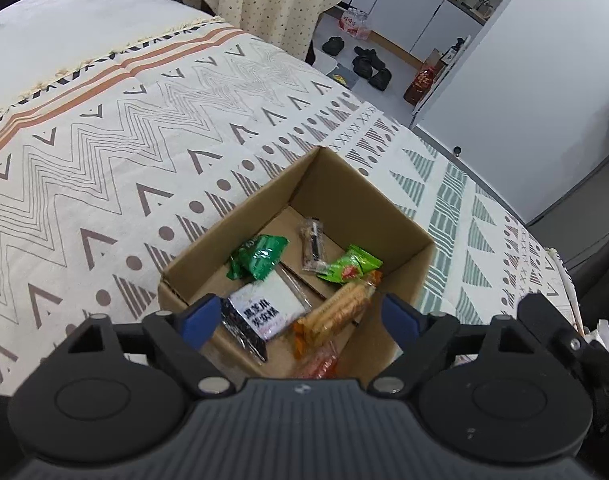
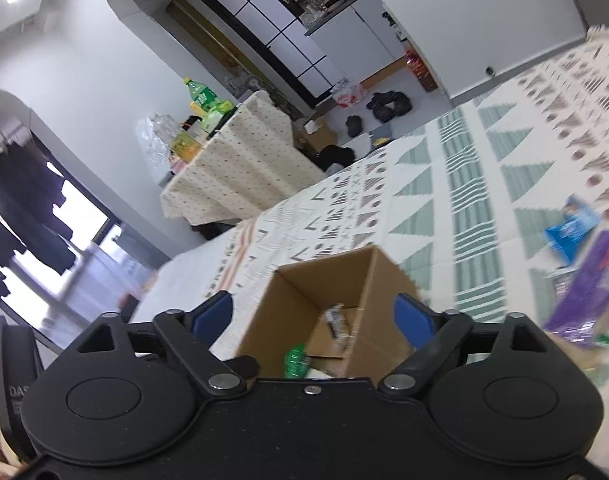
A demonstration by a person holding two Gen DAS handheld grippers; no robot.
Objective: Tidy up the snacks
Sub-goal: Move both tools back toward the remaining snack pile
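Your open brown cardboard box (image 1: pixel 388 216) on the patterned bedspread (image 1: pixel 104 152) holds 2 green snack packets (image 1: pixel 260 254), a cracker sleeve (image 1: pixel 336 312) and a white Chinese-lettered pack (image 1: pixel 270 310). Both your left gripper (image 1: pixel 300 318) and right gripper (image 2: pixel 314 316) have fingers spread wide, holding nothing.

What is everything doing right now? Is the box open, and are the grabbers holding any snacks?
cardboard box: open at the top, upright on the patterned blanket, snacks inside.
dark green packet: lying in the box.
bright green packet: lying in the box.
white-labelled packet: lying in the box.
cracker packet: lying in the box.
left gripper: open, holding nothing.
right gripper: open, holding nothing.
blue packet: out on the blanket.
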